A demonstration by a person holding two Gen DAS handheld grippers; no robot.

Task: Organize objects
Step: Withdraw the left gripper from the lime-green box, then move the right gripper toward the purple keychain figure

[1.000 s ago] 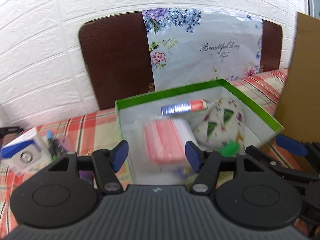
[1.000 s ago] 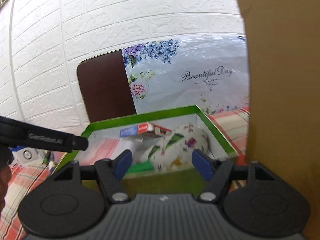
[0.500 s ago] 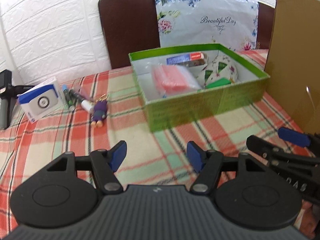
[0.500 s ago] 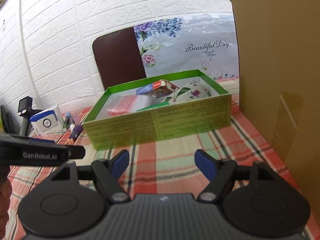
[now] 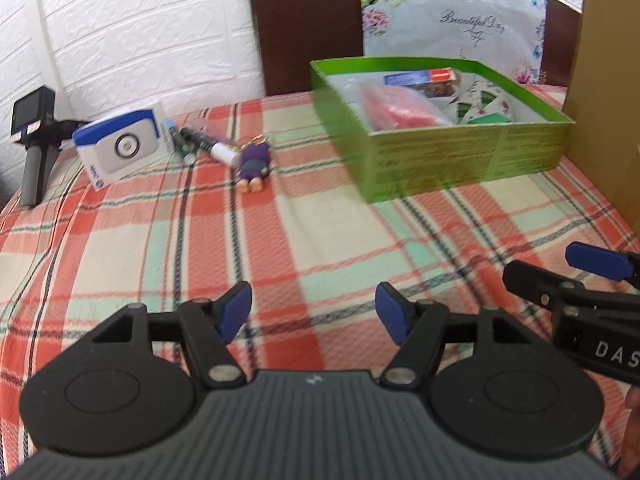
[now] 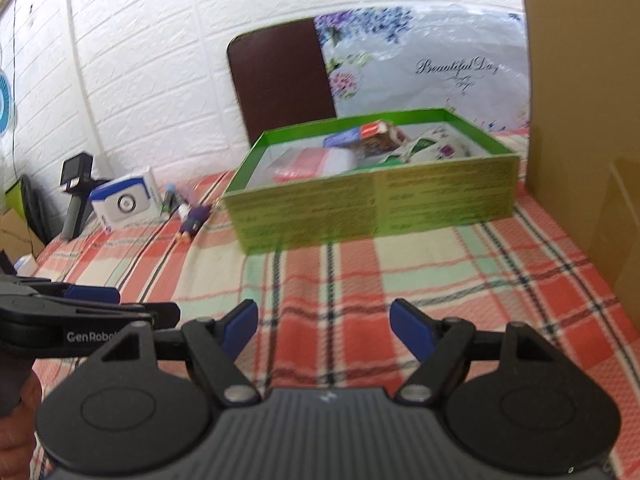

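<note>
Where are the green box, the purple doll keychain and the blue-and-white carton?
green box (image 5: 460,152): left wrist view, on its near outer wall.
purple doll keychain (image 5: 256,162): left wrist view, on its body.
blue-and-white carton (image 5: 124,146): left wrist view, on its front face.

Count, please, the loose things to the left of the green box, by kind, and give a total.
Blue-and-white carton: 1
Purple doll keychain: 1
Pens or markers: about 4 (they overlap and are blurred)
Small camera on a stand: 1
Total: about 7
</note>
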